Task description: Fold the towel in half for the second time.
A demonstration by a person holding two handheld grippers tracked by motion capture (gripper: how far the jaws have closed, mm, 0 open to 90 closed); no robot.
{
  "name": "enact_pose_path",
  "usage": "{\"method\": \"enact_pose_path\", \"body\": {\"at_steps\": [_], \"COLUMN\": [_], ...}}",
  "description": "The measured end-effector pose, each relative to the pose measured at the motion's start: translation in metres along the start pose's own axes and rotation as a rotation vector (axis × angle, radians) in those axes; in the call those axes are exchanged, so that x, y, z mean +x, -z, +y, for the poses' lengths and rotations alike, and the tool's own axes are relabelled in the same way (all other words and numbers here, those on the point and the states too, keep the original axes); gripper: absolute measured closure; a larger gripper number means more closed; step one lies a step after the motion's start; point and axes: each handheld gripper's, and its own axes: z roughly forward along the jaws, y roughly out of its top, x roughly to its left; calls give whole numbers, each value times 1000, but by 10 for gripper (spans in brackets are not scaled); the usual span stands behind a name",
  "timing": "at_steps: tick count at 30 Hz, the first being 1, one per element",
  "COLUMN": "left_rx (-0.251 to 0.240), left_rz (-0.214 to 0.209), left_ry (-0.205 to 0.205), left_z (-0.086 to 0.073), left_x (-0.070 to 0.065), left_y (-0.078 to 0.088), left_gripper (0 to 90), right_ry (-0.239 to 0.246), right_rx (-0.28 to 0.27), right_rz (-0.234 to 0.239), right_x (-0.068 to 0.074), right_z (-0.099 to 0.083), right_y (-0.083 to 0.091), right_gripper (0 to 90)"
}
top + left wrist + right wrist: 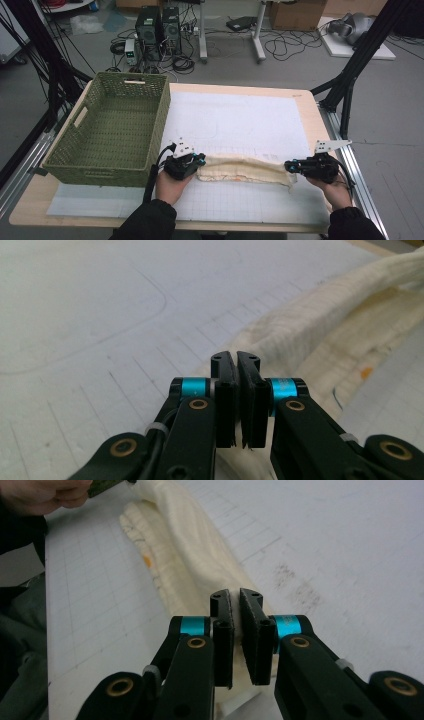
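Observation:
A cream cloth [242, 170] lies bunched in a long strip across the near part of the white grid mat [235, 120]. My left gripper [200, 160] is at the strip's left end. In the left gripper view its jaws [236, 360] stand almost together, pinching the cloth [310, 325] edge that runs off to the upper right. My right gripper [287, 166] is at the strip's right end. In the right gripper view its jaws [236, 597] are closed on a thin fold of the cloth [185, 545], which stretches away toward the other hand [45, 495].
A green woven basket [161, 125] stands on the left of the table, its near right corner just beside my left gripper. Past the cloth the mat stretches flat to the far edge. Black frame legs, computers and cables are on the floor beyond.

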Motion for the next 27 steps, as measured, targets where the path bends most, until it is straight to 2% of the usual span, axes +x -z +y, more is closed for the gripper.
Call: {"method": "enact_pose_path", "body": {"at_steps": [2,5,6,7,9,13,16,18,20,22,24,27], "left_rx": [13,37,56,72,85,59,32,18,30,62,105,142], "left_rz": [-8,-27,-39,-47,-61,-86,-91,-85,-83,-87,-97,-69], "left_ry": [-7,-9,-11,-16,-18,1,1,1,1,-1,-3,-18], "left_z": [-3,-7,-9,-10,-10,-5,3,7,9,9,6,-1], "left_x": [-2,-4,-5,-6,-7,-8,-9,-8,-7,-6,-7,-10], "left_y": [3,6,6,6,8,17,22,22,17,10,2,-4], "left_gripper": [855,852,826,826,759,602,566,569,597,714,781,832], "right_ry": [-3,-8,-13,-13,-5,-3,17,14,15,17,33,32], "right_rx": [32,52,71,71,73,17,-26,-34,-27,-9,28,92], "right_rz": [-2,2,4,4,2,-9,-20,-18,-19,-2,13,1], "right_x": [2,3,4,4,6,11,14,15,15,15,16,15], "right_z": [-9,-15,-20,-20,-21,-14,-4,-2,0,1,0,-8], "right_y": [-3,-5,-8,-8,-9,3,12,12,8,-1,-11,-21], "right_gripper": [839,832,804,804,749,647,632,641,663,705,744,771]}}
